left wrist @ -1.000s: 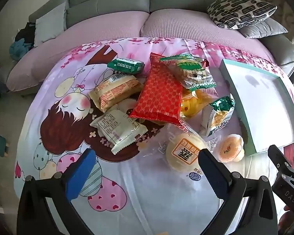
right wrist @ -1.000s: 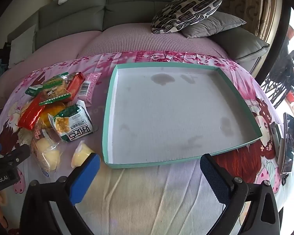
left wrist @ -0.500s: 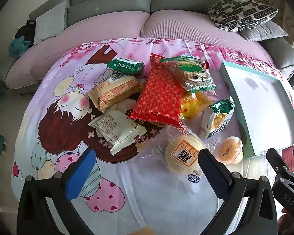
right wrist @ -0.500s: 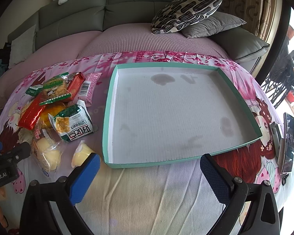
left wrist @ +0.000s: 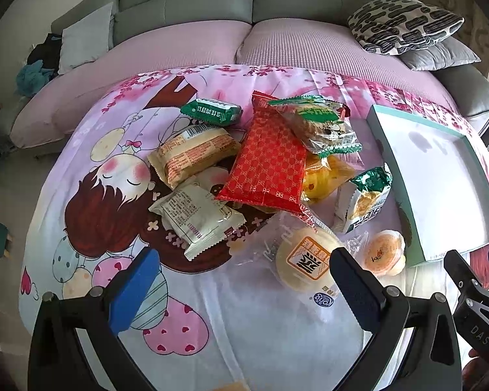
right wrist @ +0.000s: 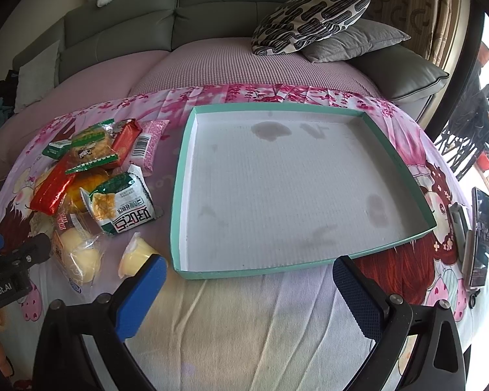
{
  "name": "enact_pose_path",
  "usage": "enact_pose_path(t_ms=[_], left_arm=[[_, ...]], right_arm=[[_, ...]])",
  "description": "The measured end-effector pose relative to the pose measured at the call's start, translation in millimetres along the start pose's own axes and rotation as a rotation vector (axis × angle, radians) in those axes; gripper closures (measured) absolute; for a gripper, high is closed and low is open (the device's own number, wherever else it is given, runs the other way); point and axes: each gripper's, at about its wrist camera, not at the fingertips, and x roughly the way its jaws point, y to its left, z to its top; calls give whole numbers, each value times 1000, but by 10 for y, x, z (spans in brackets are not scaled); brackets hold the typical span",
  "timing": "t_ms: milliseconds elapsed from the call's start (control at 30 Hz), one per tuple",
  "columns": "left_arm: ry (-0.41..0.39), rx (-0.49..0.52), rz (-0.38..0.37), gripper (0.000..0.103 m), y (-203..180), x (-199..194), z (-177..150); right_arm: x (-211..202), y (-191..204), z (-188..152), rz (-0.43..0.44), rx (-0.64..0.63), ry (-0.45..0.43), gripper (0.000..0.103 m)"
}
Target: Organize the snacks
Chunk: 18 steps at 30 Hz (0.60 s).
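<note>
Teal-rimmed tray (right wrist: 404,166) lies bare at the sheet's right edge, apparently waiting for the snacks.

Snack packets (left wrist: 264,159) sit heaped just left of it, none inside yet. Left gripper (left wrist: 244,280) hovers near the round bun (left wrist: 304,260), jaws spread wide, holding nothing; right gripper (right wrist: 247,288) likewise gapes before the tray.

The left hand-held gripper (left wrist: 243,285) is hovering with its jaws wide apart over a cartoon-print sheet (left wrist: 81,195). A round bun in clear wrap (left wrist: 304,259) is lying just ahead of its right finger. Beyond, a red packet (left wrist: 265,163) is resting on a heap of snacks (left wrist: 212,163). A teal-rimmed tray (left wrist: 440,176) is sitting to the right, with a small jelly cup (left wrist: 383,254) beside its near corner.
</note>
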Motion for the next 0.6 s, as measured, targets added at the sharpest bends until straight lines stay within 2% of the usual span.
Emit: enact_pose_path(t_ms=[600], left_arm=[[-29, -15, 12, 0, 19, -8, 2]], right_arm=[[6, 8, -6, 0, -1, 1, 0]])
